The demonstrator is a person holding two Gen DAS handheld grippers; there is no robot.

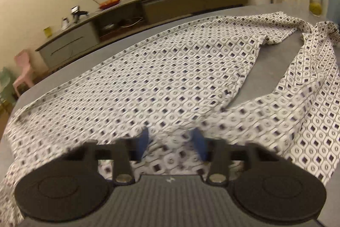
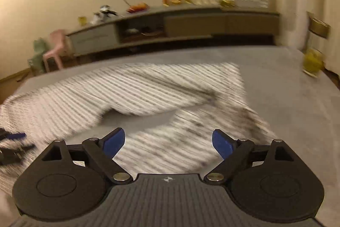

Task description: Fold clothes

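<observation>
Patterned shirt [image 1: 161, 78] lies spread on the grey worktop [image 1: 269, 69], ahead of and under both jaws. My left gripper [image 1: 171, 145]: jaws narrow, cloth bunched between them, pinch unclear. My right gripper [image 2: 167, 143]: jaws wide, over the shirt. No legible writing.

Grey table [image 1: 274, 78] under spread patterned shirt [image 1: 159, 78], glass jar [image 1: 315, 0]

Both wrist views look low across the shirt [image 1: 170, 69] toward the sideboard [image 2: 174, 22].
</observation>
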